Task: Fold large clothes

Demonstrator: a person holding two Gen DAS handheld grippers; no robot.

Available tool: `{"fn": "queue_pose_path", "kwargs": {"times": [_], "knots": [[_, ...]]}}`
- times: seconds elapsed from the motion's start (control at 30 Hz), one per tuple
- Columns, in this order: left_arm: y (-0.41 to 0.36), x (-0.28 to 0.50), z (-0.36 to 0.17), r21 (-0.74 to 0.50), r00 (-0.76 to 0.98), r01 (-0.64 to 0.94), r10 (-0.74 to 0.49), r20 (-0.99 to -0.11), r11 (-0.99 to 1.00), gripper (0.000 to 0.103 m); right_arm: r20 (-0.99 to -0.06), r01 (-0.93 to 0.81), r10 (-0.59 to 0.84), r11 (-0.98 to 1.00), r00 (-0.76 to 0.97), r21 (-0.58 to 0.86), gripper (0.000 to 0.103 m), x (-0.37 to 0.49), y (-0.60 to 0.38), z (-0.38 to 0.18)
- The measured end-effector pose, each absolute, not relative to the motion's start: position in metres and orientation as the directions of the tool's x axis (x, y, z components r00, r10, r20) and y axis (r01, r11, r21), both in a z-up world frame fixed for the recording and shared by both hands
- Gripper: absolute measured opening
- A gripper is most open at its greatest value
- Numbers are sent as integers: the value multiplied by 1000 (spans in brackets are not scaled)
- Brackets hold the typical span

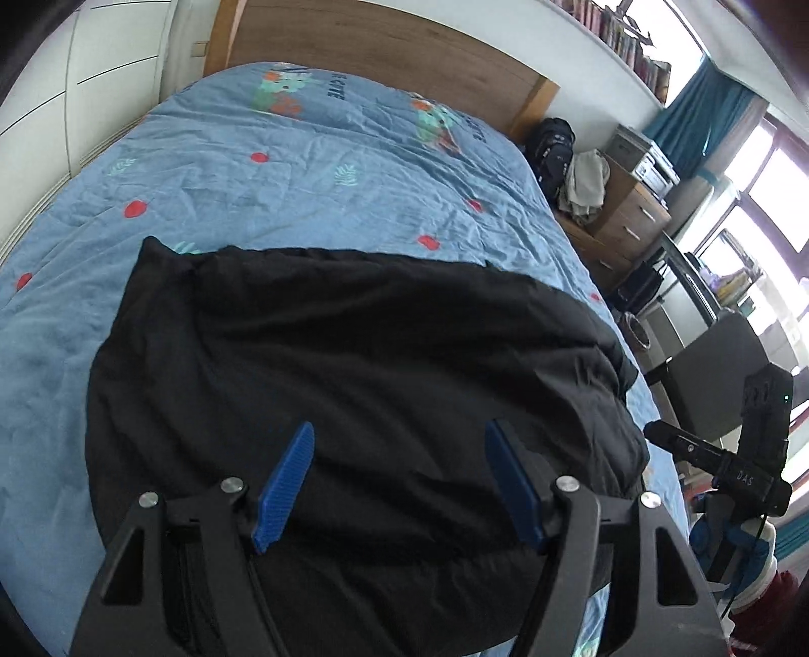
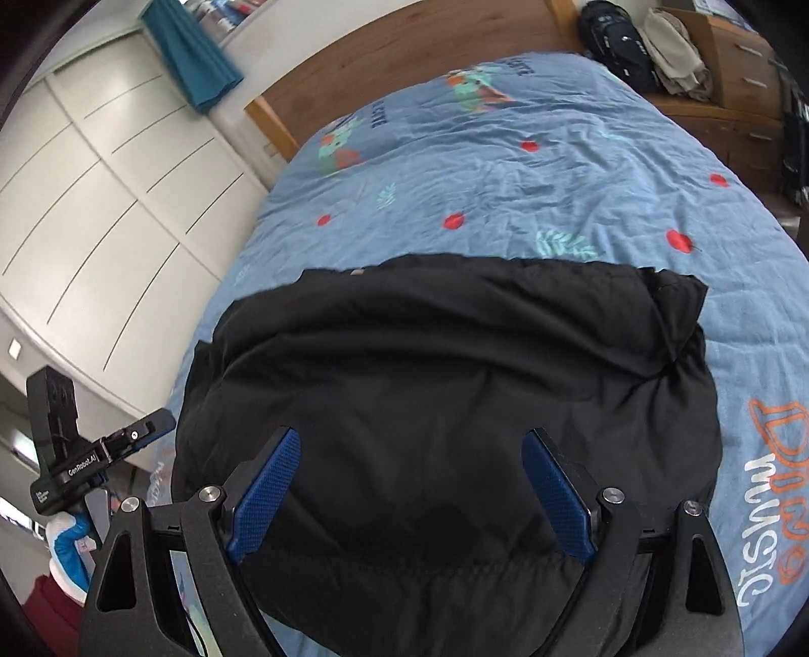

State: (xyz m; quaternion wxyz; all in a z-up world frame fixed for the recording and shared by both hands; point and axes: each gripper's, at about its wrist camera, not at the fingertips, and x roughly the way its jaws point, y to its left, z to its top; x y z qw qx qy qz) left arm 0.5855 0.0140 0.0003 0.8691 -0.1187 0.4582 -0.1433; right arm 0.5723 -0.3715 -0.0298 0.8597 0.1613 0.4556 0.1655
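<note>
One view only: window [image 1: 763, 167].

A large black garment of thin, creased fabric [image 1: 354, 354] [image 2: 445, 384] is laid folded into a rumpled, roughly rectangular bundle.

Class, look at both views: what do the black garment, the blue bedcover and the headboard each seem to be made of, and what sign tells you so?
Black garment: probably a thin synthetic weave, matte with a faint sheen; it puffs and creases softly.
Blue bedcover: likely printed cotton, matte, finely crumpled.
Headboard: wood or wood veneer, smooth; brown grain lines show.
</note>
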Motion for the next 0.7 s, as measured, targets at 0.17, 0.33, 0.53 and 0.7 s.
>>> {"fn": "queue_pose_path", "kwargs": {"times": [0.17,0.33,0.53,0.7], "knots": [[-12,580,-38,-262,509,177,-316,-801,949,69,-770,-176,355,935,531,309,89,562,-348,-59],[-15,581,-70,-262,485,145,-299,-822,954,72,-798,-111,337,938,500,327,90,568,-360,-96],[-22,587,-48,-218,499,194,-287,-818,957,72,-786,-123,334,940,520,318,90,572,-361,-77],[-36,627,-44,-157,488,245,-261,-833,957,72,-791,-164,324,946,519,280,90,606,-348,-67]]}}
